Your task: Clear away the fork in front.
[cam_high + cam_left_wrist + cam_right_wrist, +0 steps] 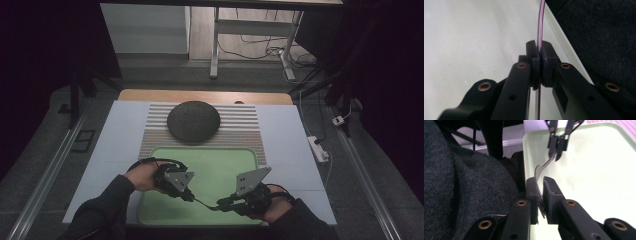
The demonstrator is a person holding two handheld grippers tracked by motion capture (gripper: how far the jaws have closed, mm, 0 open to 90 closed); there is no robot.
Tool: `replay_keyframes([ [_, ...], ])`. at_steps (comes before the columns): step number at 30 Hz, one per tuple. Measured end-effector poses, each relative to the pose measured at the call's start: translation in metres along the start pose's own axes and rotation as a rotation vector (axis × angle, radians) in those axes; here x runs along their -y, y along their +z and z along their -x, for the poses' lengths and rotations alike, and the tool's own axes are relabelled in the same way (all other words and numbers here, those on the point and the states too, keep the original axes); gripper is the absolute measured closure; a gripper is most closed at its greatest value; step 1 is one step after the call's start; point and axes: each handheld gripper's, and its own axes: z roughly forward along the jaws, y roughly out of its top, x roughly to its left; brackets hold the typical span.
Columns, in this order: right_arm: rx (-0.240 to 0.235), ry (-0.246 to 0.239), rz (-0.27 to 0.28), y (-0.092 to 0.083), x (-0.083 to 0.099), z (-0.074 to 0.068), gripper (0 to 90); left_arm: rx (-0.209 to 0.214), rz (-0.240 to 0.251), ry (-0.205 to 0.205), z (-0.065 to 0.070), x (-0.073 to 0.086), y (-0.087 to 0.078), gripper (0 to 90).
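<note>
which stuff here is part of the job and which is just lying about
In use:
- fork, held by both tools over the tray
- left tool, shut on its handle
- right tool, around its tines
- green tray

Lying about:
- dark round mat
- striped placemat
- power strip on the floor

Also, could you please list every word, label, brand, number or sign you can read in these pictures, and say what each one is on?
There is no readable text in any of the three views.
The green tray, the striped mat and the dark round object on it show no lettering.
The fork, held between the left gripper and the right gripper, shows no stamp or brand.
The grey plate on the right gripper carries no marking I can make out.
</note>
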Motion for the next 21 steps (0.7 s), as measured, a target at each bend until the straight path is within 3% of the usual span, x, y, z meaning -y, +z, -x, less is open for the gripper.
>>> replay_keyframes([
  [4,0.059,0.027,0.032,-0.004,0.002,0.004,69.2,-0.022,0.02,-0.054,-0.001,0.002,-0.005,86.3],
  [9,0.12,0.044,0.045,-0.008,0.003,0.006,63.4,-0.05,0.017,-0.109,0.0,0.007,-0.006,86.2],
  [10,0.155,0.055,0.052,-0.01,0.004,0.007,59.6,-0.058,0.014,-0.144,0.0,0.009,-0.007,86.3],
  [11,0.182,0.059,0.053,-0.012,0.005,0.007,57.7,-0.058,0.014,-0.144,0.0,0.009,-0.007,86.2],
  [12,0.182,0.059,0.053,-0.012,0.005,0.007,57.7,-0.059,0.014,-0.161,0.0,0.009,-0.007,86.2],
  [21,0.327,0.119,0.066,-0.019,0.012,0.009,39.0,-0.128,-0.016,-0.308,0.004,0.013,-0.01,86.2],
])
